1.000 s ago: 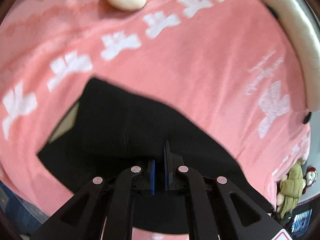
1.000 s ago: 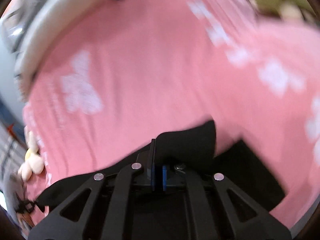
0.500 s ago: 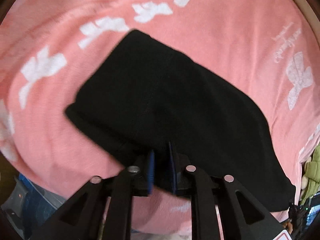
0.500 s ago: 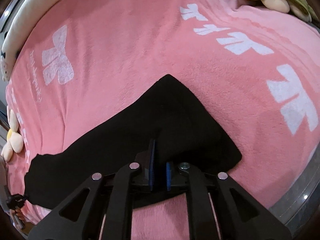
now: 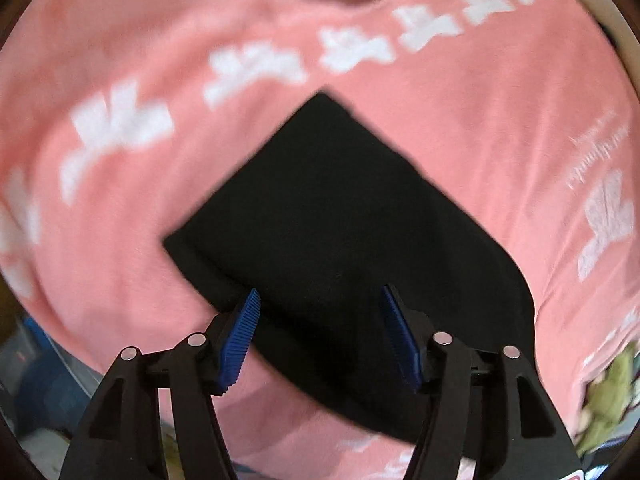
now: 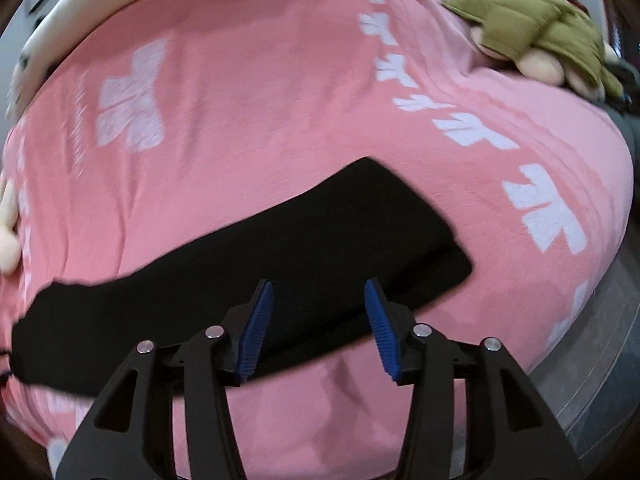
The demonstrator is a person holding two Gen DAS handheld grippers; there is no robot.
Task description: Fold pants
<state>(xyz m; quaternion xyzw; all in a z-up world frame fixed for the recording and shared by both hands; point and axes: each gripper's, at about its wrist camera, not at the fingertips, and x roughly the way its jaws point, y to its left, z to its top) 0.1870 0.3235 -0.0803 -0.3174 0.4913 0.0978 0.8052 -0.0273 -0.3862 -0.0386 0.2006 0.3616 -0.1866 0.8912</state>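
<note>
Black pants (image 5: pixel 344 240) lie folded on our pink blanket (image 5: pixel 480 100); left gripper (image 5: pixel 320 332) and right gripper (image 6: pixel 318 320) hover spread and empty, and a careless regrip could drag the layers askew.

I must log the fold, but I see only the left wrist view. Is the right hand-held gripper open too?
Observer: Yes, the right hand-held gripper is open, holding nothing, above the black pants.
Operator: How does the far end of the pants look there?
Observer: Two layers show, and the lower one juts out past the upper at the right corner.
Operator: Anything else on the blanket?
Observer: A plush doll in a green coat lies at the far right edge of the pink blanket.
</note>
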